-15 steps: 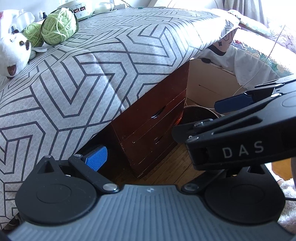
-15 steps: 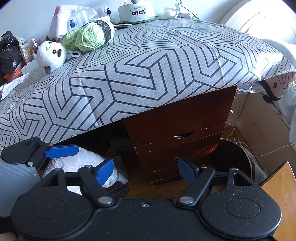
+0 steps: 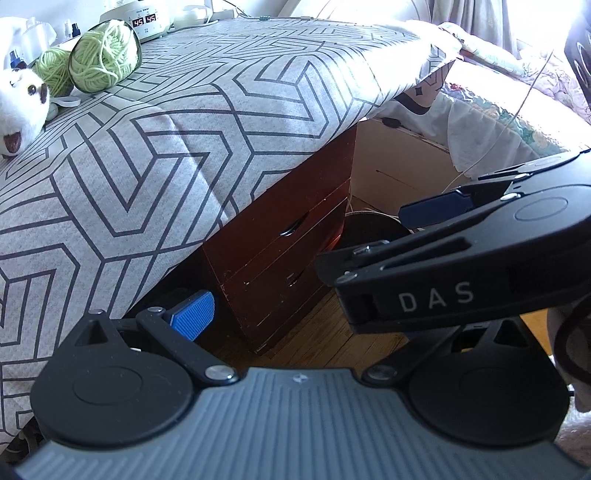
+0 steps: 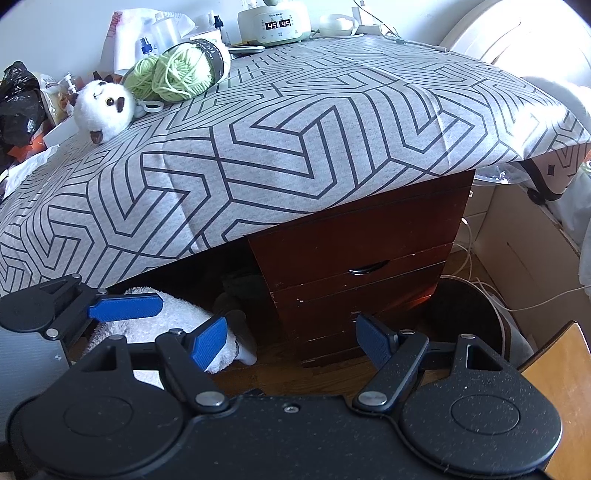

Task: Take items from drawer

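Observation:
A dark red wooden drawer unit [image 4: 365, 266] stands under a table draped in a grey geometric cloth [image 4: 295, 140]. Its drawers are shut; the upper drawer has a curved dark handle [image 4: 368, 268]. It also shows in the left wrist view [image 3: 288, 254], with the handle [image 3: 293, 227]. My right gripper [image 4: 293, 338] is open and empty, a short way in front of the unit's lower drawers. My left gripper [image 3: 295, 321] is open and empty; only its left blue pad [image 3: 194, 314] shows. The right gripper's body [image 3: 461, 258] crosses the left wrist view and hides the left gripper's right finger.
On the cloth sit green yarn balls [image 4: 177, 72], a white plush toy [image 4: 105, 109] and a white appliance reading 45 45 [image 4: 275, 20]. A white fluffy item [image 4: 162, 325] lies under the table. A dark round bin [image 4: 465, 314], cables and a cardboard box [image 3: 399, 173] stand right of the unit.
Both grippers have barely moved; the views are almost the same, shifted slightly. Both stay open and empty.

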